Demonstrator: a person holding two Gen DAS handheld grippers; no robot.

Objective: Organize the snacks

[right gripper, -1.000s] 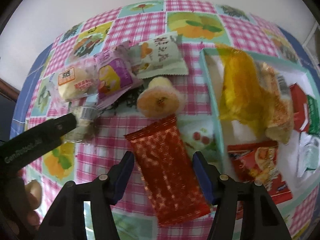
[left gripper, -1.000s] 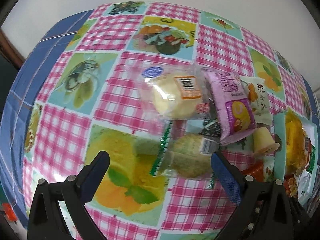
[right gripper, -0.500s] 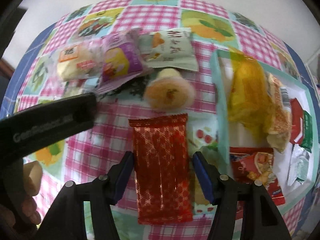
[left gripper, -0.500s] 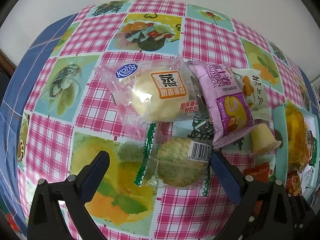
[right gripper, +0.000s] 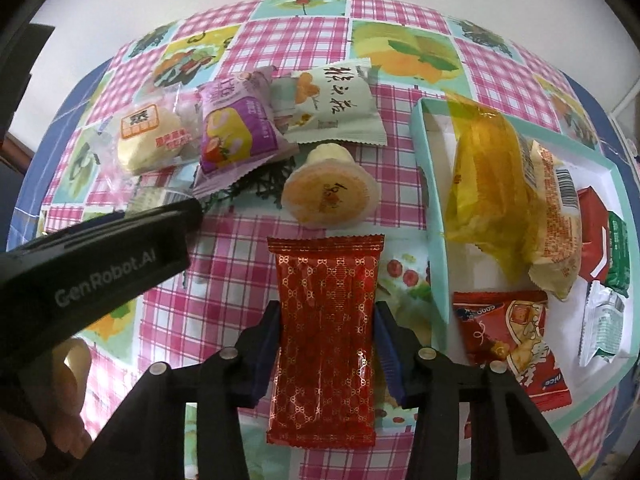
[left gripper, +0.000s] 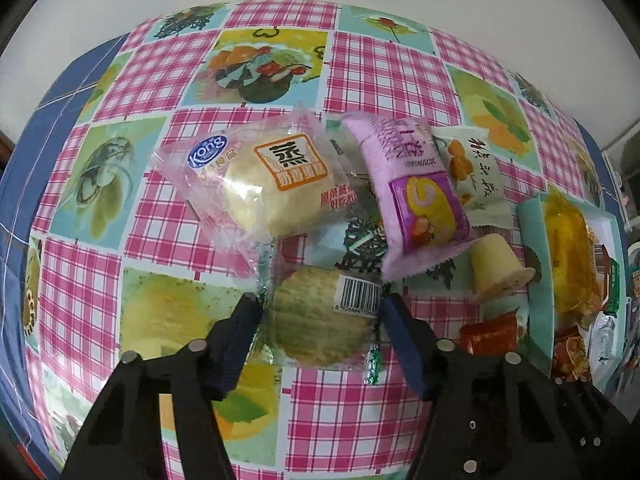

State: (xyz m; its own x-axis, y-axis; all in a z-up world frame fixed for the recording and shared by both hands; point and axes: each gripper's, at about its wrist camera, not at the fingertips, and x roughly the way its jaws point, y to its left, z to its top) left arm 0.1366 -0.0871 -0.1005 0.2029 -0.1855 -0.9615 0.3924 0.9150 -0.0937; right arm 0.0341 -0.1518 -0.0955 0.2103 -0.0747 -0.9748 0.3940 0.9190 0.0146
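Red snack packet [right gripper: 326, 312] lying mid-surface beside tray [right gripper: 436, 248] | light, crinkly, slippery; taking across narrow width | right gripper [right gripper: 326, 344] jaws closing against its sides | left gripper [left gripper: 320, 320] jaws bracketing green cake pack [left gripper: 316, 316], contact unclear

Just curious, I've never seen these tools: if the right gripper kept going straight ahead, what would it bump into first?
The right gripper already straddles the red foil snack packet. Beyond that, probably the round orange jelly cup lying on its side, though depth is hard to judge.
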